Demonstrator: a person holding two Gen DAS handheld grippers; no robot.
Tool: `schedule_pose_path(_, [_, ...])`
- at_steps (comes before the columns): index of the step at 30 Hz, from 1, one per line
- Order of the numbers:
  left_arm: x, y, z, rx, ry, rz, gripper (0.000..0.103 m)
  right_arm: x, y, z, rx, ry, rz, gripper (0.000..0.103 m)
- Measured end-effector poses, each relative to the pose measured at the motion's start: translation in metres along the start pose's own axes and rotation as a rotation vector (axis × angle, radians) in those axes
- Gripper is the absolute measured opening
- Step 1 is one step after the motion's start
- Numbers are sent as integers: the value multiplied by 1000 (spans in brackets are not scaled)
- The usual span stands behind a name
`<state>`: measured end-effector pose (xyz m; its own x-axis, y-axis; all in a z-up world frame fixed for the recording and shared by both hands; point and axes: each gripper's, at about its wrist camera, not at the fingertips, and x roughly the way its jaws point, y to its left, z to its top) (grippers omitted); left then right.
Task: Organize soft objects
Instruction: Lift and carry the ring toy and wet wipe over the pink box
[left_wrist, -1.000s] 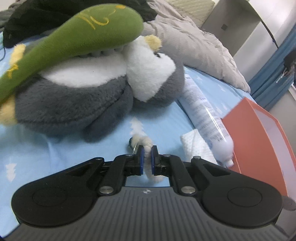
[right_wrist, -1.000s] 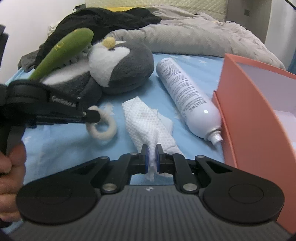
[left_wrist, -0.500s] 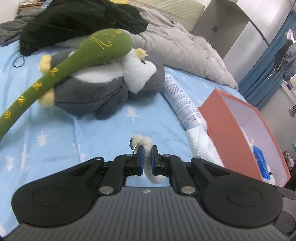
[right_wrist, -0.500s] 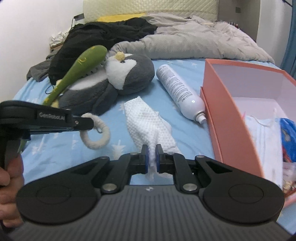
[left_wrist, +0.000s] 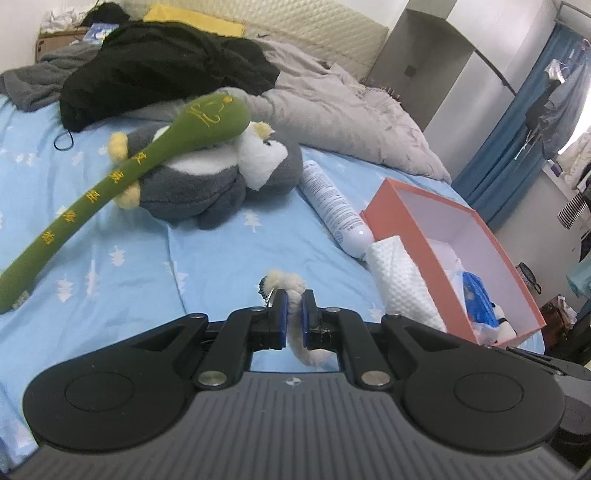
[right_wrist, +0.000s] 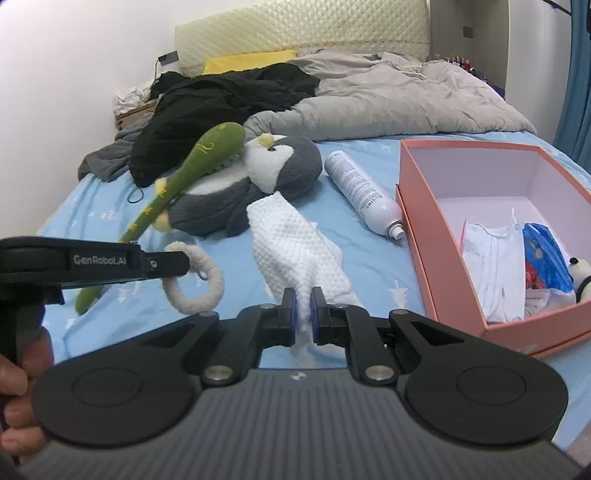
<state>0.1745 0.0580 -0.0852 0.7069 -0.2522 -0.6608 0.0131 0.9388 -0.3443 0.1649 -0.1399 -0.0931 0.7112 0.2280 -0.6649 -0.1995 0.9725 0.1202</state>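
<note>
My left gripper (left_wrist: 291, 312) is shut on a cream fuzzy ring (left_wrist: 293, 283) and holds it above the blue bed sheet; the ring hangs from it in the right wrist view (right_wrist: 199, 291). My right gripper (right_wrist: 303, 314) is shut on a white textured cloth (right_wrist: 291, 240), lifted off the bed; the cloth also shows in the left wrist view (left_wrist: 400, 273). An orange box (right_wrist: 417, 225) stands at the right, holding white cloth, a blue packet and a small panda toy (right_wrist: 580, 275). A grey penguin plush (right_wrist: 266, 177) lies beyond with a long green plush (right_wrist: 184, 177) across it.
A white spray can (right_wrist: 364, 194) lies between the penguin and the orange box. A grey duvet (right_wrist: 388, 103) and a black garment (right_wrist: 221, 107) are piled at the head of the bed. The wall runs along the left side.
Both grippers have risen and pulled back from the bed, lifting the ring and the cloth. The penguin looks smaller and the inside of the orange box has come into view.
</note>
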Motion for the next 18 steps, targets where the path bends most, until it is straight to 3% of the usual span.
schedule_pose_path(8, [-41,-21,-9,52,-35,-18,9,-39,3,-4,23,-35,23,12])
schedule_pose_path(18, [-55,-65,-25,126,-18,-101,9,-79,-15,-10,57,-88,-21,12])
